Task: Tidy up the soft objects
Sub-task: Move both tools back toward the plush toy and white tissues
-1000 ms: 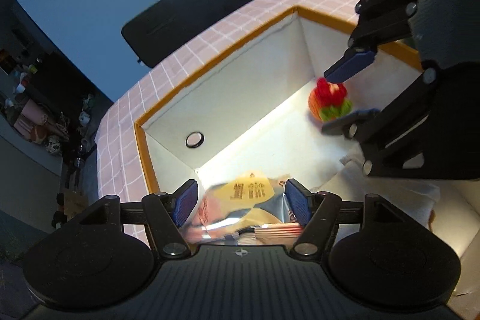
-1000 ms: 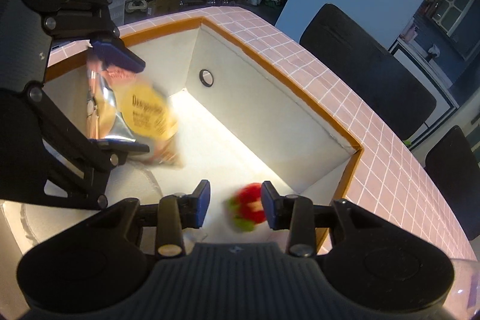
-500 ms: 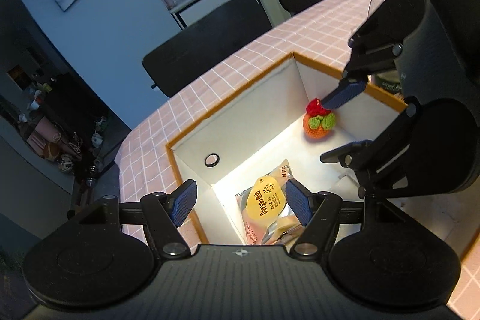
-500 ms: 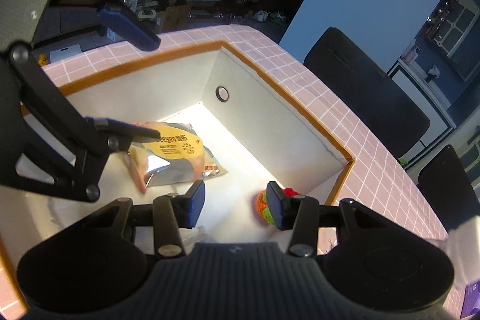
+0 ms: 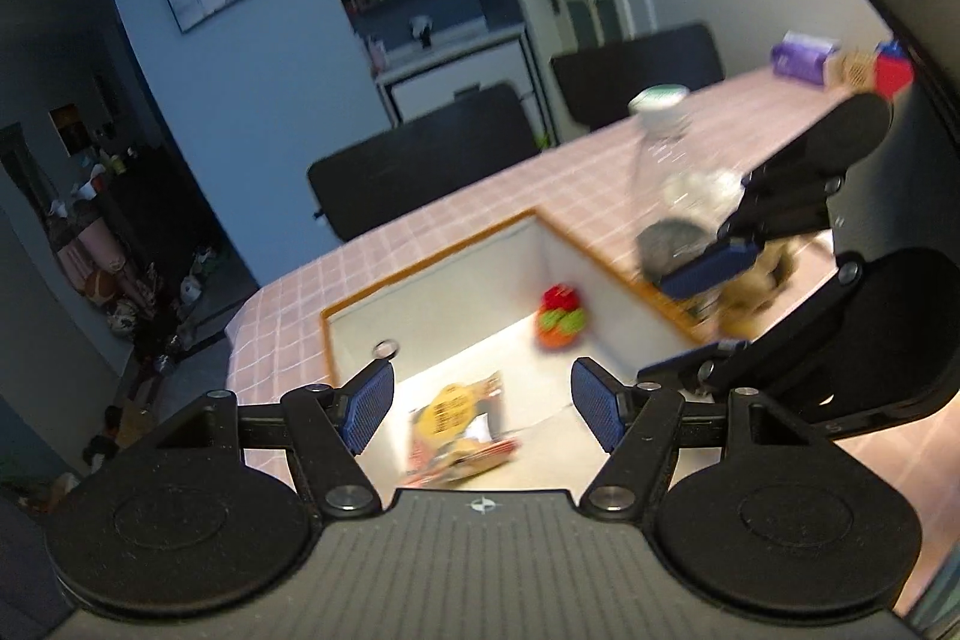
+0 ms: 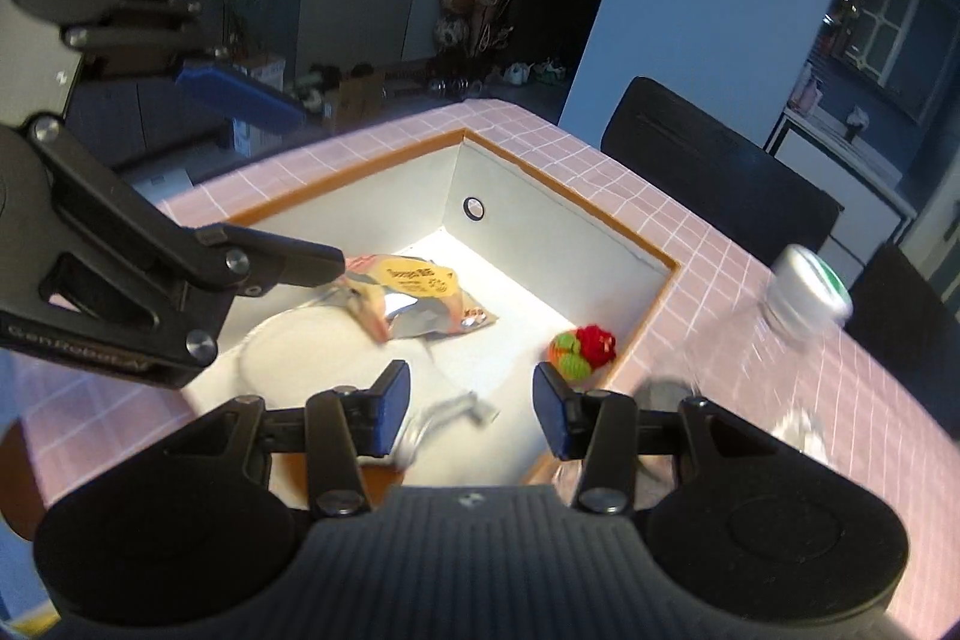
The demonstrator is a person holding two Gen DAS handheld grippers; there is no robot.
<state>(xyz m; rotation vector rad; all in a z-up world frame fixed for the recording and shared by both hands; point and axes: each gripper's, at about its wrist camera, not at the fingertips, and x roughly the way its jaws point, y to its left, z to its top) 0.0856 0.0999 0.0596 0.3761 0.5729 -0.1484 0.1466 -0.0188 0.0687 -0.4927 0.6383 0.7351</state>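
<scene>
A white box with an orange rim [image 5: 432, 262] [image 6: 558, 202] sits on the pink tiled table. Inside it lie a yellow-and-silver snack bag [image 5: 462, 424] [image 6: 414, 298] and a red, green and orange crocheted toy [image 5: 561, 319] [image 6: 582, 349]. My left gripper [image 5: 483, 403] is open and empty, held above the box's near side; it also shows in the right wrist view [image 6: 270, 178]. My right gripper [image 6: 471, 412] is open and empty above the box; it also shows in the left wrist view [image 5: 702, 316].
A clear plastic bottle with a white-green cap [image 5: 672, 178] [image 6: 798, 316] stands on the table right of the box. Small items [image 5: 840, 64] lie at the table's far end. Black chairs [image 5: 420, 166] [image 6: 708, 172] stand along the far side. A white disc [image 6: 312, 346] lies in the box.
Both grippers have risen and drawn back from the box. The left gripper let go of the snack bag, which now lies on the box floor. The right gripper left the toy in the corner.
</scene>
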